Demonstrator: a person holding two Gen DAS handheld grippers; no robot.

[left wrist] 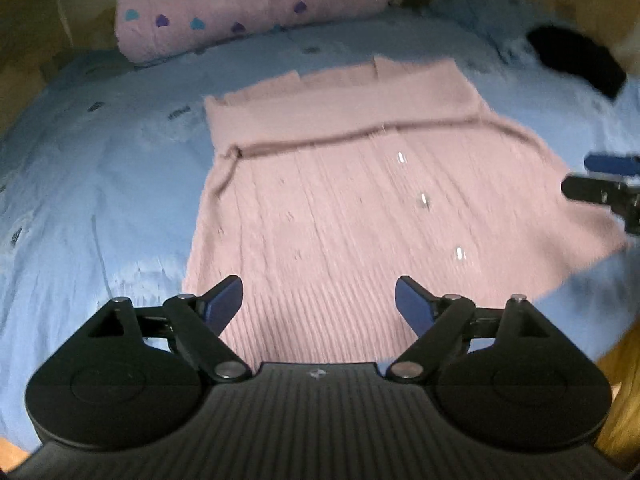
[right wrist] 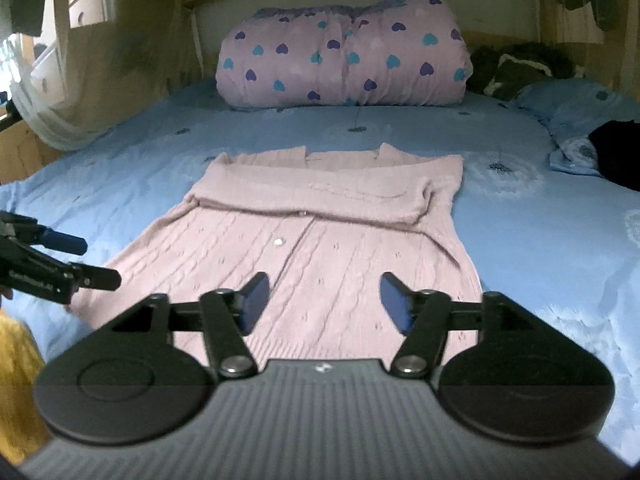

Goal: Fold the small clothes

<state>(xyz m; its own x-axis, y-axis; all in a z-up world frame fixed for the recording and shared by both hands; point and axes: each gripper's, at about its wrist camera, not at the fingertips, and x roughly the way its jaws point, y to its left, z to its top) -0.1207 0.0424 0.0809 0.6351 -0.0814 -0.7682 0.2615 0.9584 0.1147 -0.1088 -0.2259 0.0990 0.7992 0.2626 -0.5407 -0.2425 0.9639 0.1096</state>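
A pink knitted cardigan (left wrist: 340, 200) lies flat on the blue bedsheet (left wrist: 100, 184), hem toward me, its sleeves folded across the chest. It also shows in the right wrist view (right wrist: 320, 232). My left gripper (left wrist: 319, 302) is open and empty, hovering over the hem near its left corner. My right gripper (right wrist: 325, 300) is open and empty over the hem's middle. The right gripper's fingers (left wrist: 600, 184) show at the right edge of the left wrist view, and the left gripper's fingers (right wrist: 60, 260) show at the left edge of the right wrist view.
A rolled pink quilt with hearts (right wrist: 344, 60) lies at the head of the bed. A black garment (left wrist: 576, 60) lies at the far right beside a blue pillow (right wrist: 580, 120). A dark cushion (right wrist: 516, 68) sits behind it. Wooden furniture (right wrist: 88, 0) stands on the left.
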